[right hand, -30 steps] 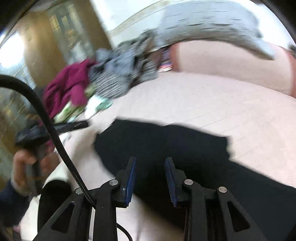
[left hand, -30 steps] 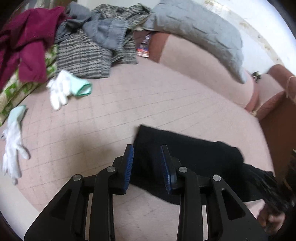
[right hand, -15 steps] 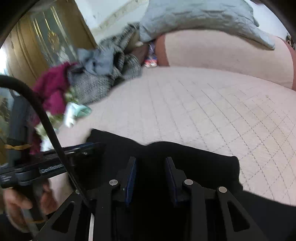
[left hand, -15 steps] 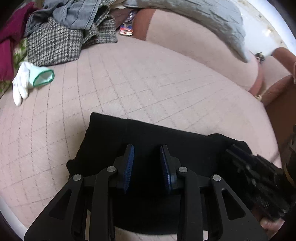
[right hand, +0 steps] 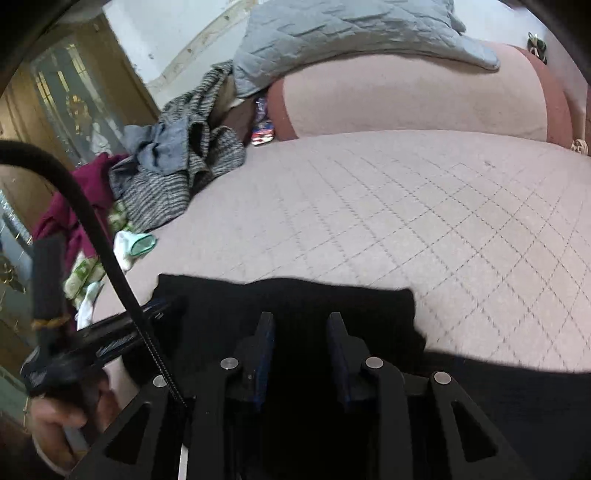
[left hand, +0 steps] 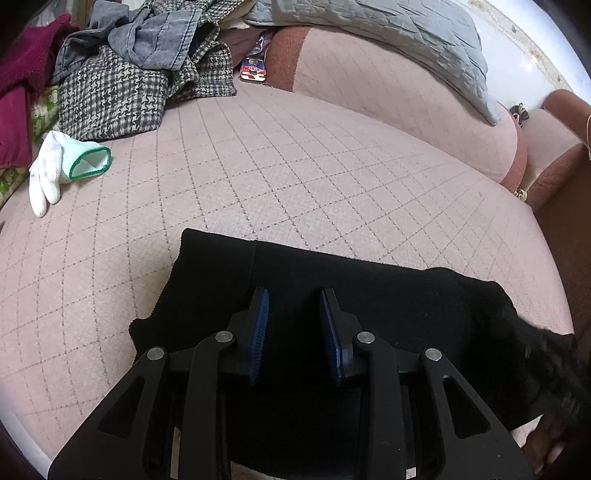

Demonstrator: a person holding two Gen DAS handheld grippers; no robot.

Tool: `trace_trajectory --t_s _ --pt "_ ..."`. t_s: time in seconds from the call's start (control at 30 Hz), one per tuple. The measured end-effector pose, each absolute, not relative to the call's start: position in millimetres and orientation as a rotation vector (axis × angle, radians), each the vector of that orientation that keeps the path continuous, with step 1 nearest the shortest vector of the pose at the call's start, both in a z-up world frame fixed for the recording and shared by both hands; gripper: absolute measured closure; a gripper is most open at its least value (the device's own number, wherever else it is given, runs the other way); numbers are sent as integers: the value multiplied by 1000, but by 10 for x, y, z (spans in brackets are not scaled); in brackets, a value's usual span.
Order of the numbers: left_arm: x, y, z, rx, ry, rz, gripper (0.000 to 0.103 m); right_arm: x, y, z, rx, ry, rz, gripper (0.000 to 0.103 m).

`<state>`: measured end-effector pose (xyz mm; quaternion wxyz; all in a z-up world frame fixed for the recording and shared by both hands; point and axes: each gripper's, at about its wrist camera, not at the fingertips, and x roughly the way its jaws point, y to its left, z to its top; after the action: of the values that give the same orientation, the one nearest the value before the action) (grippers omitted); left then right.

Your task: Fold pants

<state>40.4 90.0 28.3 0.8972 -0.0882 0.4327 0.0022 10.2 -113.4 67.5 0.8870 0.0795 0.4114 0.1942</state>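
The black pants [left hand: 369, 295] lie flat on the pink quilted sofa seat [left hand: 295, 177], near its front edge. My left gripper [left hand: 293, 299] is open and empty, its blue pads low over the pants' middle. In the right wrist view the pants [right hand: 295, 299] spread under my right gripper [right hand: 301, 321], which is open and empty over the cloth. The left gripper's handle and hand [right hand: 74, 354] show blurred at the left of that view. The right gripper shows as a dark blur [left hand: 554, 373] at the right of the left wrist view.
A pile of clothes [left hand: 140, 74] with houndstooth, grey and maroon pieces lies at the far left of the seat. A white glove with a green cuff [left hand: 62, 166] lies beside it. A grey quilted pillow [left hand: 388, 33] rests on the backrest. A brown armrest [left hand: 561, 162] is at right.
Both grippers have moved forward over the black pants, which now lie flatter and fill the lower part of both views. Both stay open.
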Motion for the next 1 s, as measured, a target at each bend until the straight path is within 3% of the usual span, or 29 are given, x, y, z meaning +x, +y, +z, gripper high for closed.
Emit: trace_trajectory --t_s 0.17,0.77,1.0 --pt "364 845 325 -130 887 20 75 -18 -1069 454 93 903 385 71" --pt "21 643 498 -140 873 -26 75 -460 -1402 717 151 865 345 69" --pt "174 833 465 -194 862 20 75 -129 -1289 785 129 849 339 58"
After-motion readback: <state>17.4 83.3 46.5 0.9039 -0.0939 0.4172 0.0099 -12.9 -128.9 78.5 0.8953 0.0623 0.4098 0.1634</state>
